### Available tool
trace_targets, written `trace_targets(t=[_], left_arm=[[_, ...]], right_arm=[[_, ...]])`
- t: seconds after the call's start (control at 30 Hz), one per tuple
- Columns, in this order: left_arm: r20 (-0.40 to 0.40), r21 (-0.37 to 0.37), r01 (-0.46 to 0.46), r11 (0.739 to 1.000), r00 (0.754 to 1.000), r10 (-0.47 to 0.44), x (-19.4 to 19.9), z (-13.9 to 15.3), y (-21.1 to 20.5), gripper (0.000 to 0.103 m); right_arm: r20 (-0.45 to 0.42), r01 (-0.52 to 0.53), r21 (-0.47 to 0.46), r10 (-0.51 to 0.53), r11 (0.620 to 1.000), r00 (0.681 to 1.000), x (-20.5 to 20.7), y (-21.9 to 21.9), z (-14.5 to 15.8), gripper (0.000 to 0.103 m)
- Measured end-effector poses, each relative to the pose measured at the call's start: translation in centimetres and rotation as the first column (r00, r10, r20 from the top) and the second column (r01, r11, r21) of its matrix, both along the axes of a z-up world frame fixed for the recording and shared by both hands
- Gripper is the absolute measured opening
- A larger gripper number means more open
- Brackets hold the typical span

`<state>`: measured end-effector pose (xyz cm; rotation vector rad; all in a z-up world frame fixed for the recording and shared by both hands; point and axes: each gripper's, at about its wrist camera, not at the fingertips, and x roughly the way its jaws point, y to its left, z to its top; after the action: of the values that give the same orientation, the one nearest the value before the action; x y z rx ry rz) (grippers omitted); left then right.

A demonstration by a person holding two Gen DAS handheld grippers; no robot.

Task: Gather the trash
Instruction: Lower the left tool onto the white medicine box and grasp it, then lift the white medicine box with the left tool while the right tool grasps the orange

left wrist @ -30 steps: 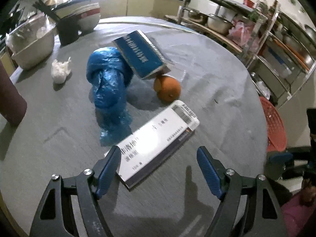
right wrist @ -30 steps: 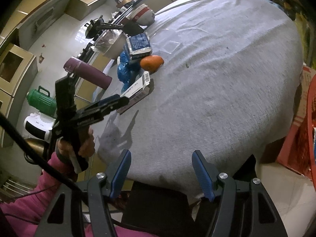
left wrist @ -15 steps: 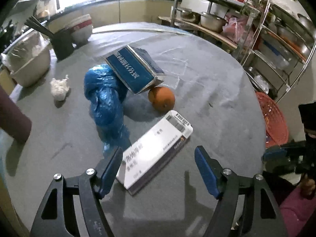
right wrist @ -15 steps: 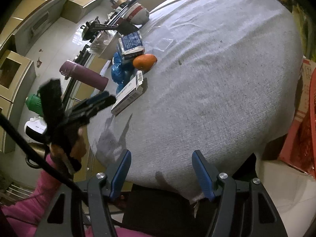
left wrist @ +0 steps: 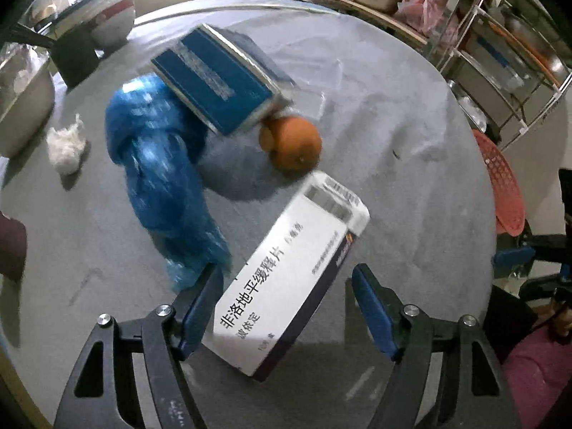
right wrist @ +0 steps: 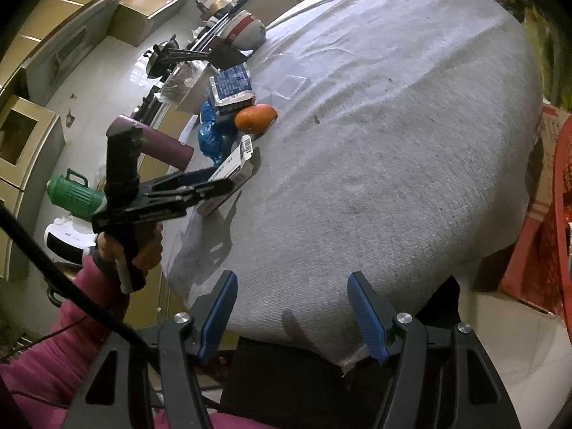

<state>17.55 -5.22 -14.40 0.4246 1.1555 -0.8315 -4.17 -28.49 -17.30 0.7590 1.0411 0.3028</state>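
Note:
A white medicine box (left wrist: 293, 268) lies flat on the grey table cloth (left wrist: 411, 178). My left gripper (left wrist: 286, 271) is open and straddles the box's near end. Its left finger sits close against the box edge, and the right finger stands apart from it. Behind the box are a crumpled blue plastic bag (left wrist: 161, 171), an orange (left wrist: 293, 143) and a blue box (left wrist: 221, 85) propped on both. A white tissue wad (left wrist: 66, 144) lies at the left. My right gripper (right wrist: 293, 279) hangs open and empty over the table's near edge. From there I see the left gripper (right wrist: 214, 187) over the white box (right wrist: 232, 164).
A metal bowl (left wrist: 21, 100), a black utensil holder (left wrist: 75, 53) and a red-and-white bowl (left wrist: 112, 18) stand at the table's far left. A maroon flask (right wrist: 157, 141) lies near the left edge. A red basket (left wrist: 500, 186) sits off the right side, beside a metal shelf rack.
My left gripper has moved forward and down onto the white box, so its fingers now flank the box's near end. The right gripper has stayed where it was.

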Motion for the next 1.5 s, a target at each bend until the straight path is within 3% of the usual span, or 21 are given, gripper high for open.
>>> trace_targets(t=[0.1, 0.23, 0.4, 0.5, 0.7, 0.83, 1.03, 1.13, 1.5], left_arm=[[0.017, -0.013, -0.013, 1.0, 1.0, 0.013, -0.7, 0.1, 0.5, 0.074], [0.034, -0.029, -0.055, 0.998, 0.998, 0.056, -1.5, 0.4, 1.3, 0.055], [0.047, -0.062, -0.112, 0.992, 0.992, 0.115, -2.9, 0.4, 2.4, 0.052], [0.034, -0.094, -0.192, 0.977, 0.98, 0.196, -3.8, 0.5, 3.4, 0.051], [0.032, -0.1, -0.389, 0.916, 0.919, 0.394, -5.5, 0.9, 6.3, 0.05], [0.066, -0.098, -0.469, 0.877, 0.877, 0.476, -6.4, 1.4, 8.1, 0.05], [0.036, -0.137, -0.57, 0.81, 0.814, 0.579, -6.1, 1.5, 10.1, 0.05], [0.027, -0.149, -0.595, 0.79, 0.796, 0.605, -5.7, 1.6, 10.9, 0.05], [0.05, -0.126, -0.593, 0.795, 0.797, 0.602, -4.7, 1.0, 8.8, 0.05]], right_arm=[[-0.001, 0.0, -0.001, 0.0, 1.0, 1.0, 0.0, 0.1, -0.1, 0.068], [-0.001, -0.002, -0.004, 0.002, 1.0, 1.0, 0.2, 0.2, -0.1, 0.068], [0.005, -0.01, -0.022, 0.011, 1.0, 1.0, 0.2, 0.7, 0.0, 0.068], [0.015, -0.01, -0.045, 0.011, 0.999, 1.0, 0.3, 0.8, 0.3, 0.068], [0.059, -0.032, -0.128, 0.04, 0.991, 0.997, 1.7, 1.6, 1.6, 0.068], [0.109, -0.046, -0.186, 0.067, 0.981, 0.992, 3.7, 2.5, 2.6, 0.067], [0.186, -0.039, -0.228, 0.083, 0.973, 0.979, 8.1, 3.9, 3.8, 0.063], [0.211, -0.04, -0.246, 0.094, 0.969, 0.973, 10.4, 4.7, 4.2, 0.059], [0.21, -0.001, -0.242, 0.053, 0.97, 0.976, 16.9, 5.8, 3.1, 0.057]])
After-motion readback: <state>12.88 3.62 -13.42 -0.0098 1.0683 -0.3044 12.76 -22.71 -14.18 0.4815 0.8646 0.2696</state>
